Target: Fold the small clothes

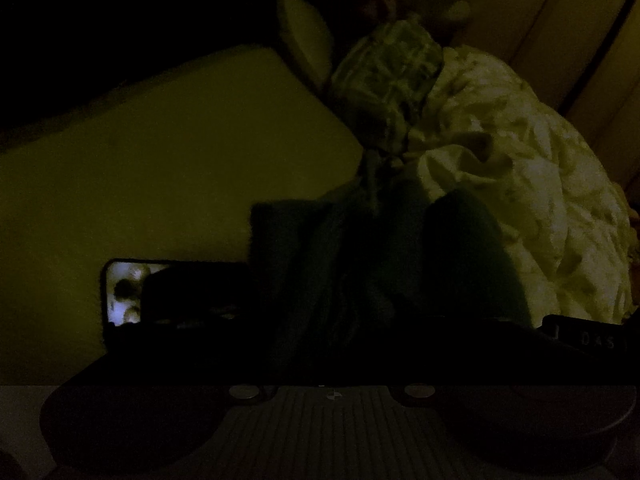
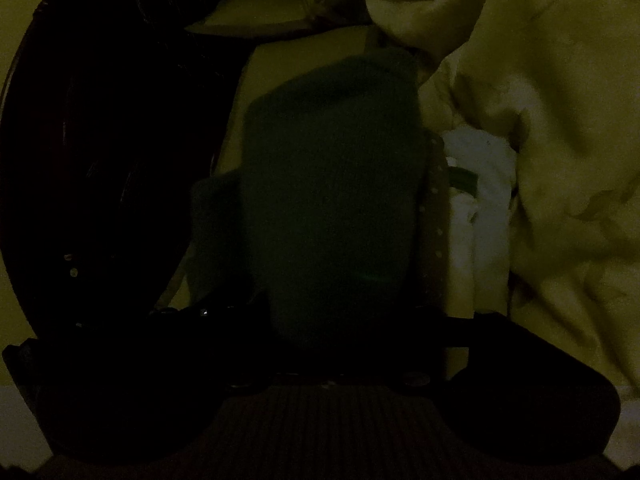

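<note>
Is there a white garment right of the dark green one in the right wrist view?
Yes, a white garment lies just right of the dark green garment.

**Open sheet on one side, piled bedding on the other**

In the left wrist view the bare bed sheet (image 1: 160,152) lies open to the left. A crumpled duvet (image 1: 520,184) and a patterned cloth (image 1: 392,64) crowd the right. A dark green garment (image 2: 332,184) fills the middle, and a large dark round thing (image 2: 112,140) blocks the right wrist view's left side.

Dim bed sheet (image 1: 168,152) under a dark green garment (image 2: 332,184), rumpled pale duvet (image 1: 520,184) and pillow (image 1: 304,36)
</note>
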Motion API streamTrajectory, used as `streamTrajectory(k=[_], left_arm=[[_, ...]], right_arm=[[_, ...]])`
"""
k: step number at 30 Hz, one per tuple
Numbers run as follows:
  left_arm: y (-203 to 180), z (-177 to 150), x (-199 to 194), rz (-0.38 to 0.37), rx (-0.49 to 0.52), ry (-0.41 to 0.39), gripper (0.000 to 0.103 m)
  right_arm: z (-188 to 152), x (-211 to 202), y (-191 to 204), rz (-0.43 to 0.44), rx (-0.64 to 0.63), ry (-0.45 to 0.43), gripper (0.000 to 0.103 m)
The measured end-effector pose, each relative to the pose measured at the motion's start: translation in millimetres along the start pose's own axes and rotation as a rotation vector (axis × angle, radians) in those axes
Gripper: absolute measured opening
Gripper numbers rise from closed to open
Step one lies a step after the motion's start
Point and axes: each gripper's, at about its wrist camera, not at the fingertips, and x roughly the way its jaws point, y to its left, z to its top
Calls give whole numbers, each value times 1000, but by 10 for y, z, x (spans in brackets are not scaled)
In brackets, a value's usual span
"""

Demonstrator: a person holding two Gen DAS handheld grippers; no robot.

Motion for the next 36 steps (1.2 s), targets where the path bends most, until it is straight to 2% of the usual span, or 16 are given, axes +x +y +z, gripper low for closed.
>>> streamTrajectory(k=[1,9,16,19,22,26,29,31,32,36], left_arm=[[-21,27,-34,8,6,8,103],[-321,122,-349,99,137,4,103],[-414,120,-570,134,182,9,103],[-504,103,-645,182,240,24,103],[-609,99,-749,194,289,57,103],[-728,120,-892,241,340,72,103],[-756,150,-963,258,364,98,103],[-761,170,-1016,254,368,107,103],[-769,178,-1033,257,372,112,103],[-852,172,-1082,306,433,164,103]], right_arm=[[10,-20,54,-14,-10,0,64],[19,-128,420,-121,-99,-8,67],[-22,-295,589,-219,-195,-17,68],[-62,-400,676,-261,-256,-21,69],[-111,-531,827,-278,-340,-29,70],[-184,-681,1120,-310,-467,6,78],[-194,-732,1305,-379,-540,28,80],[-189,-765,1377,-409,-576,27,81],[-187,-776,1397,-419,-592,27,86],[-215,-810,1473,-475,-627,49,89]])
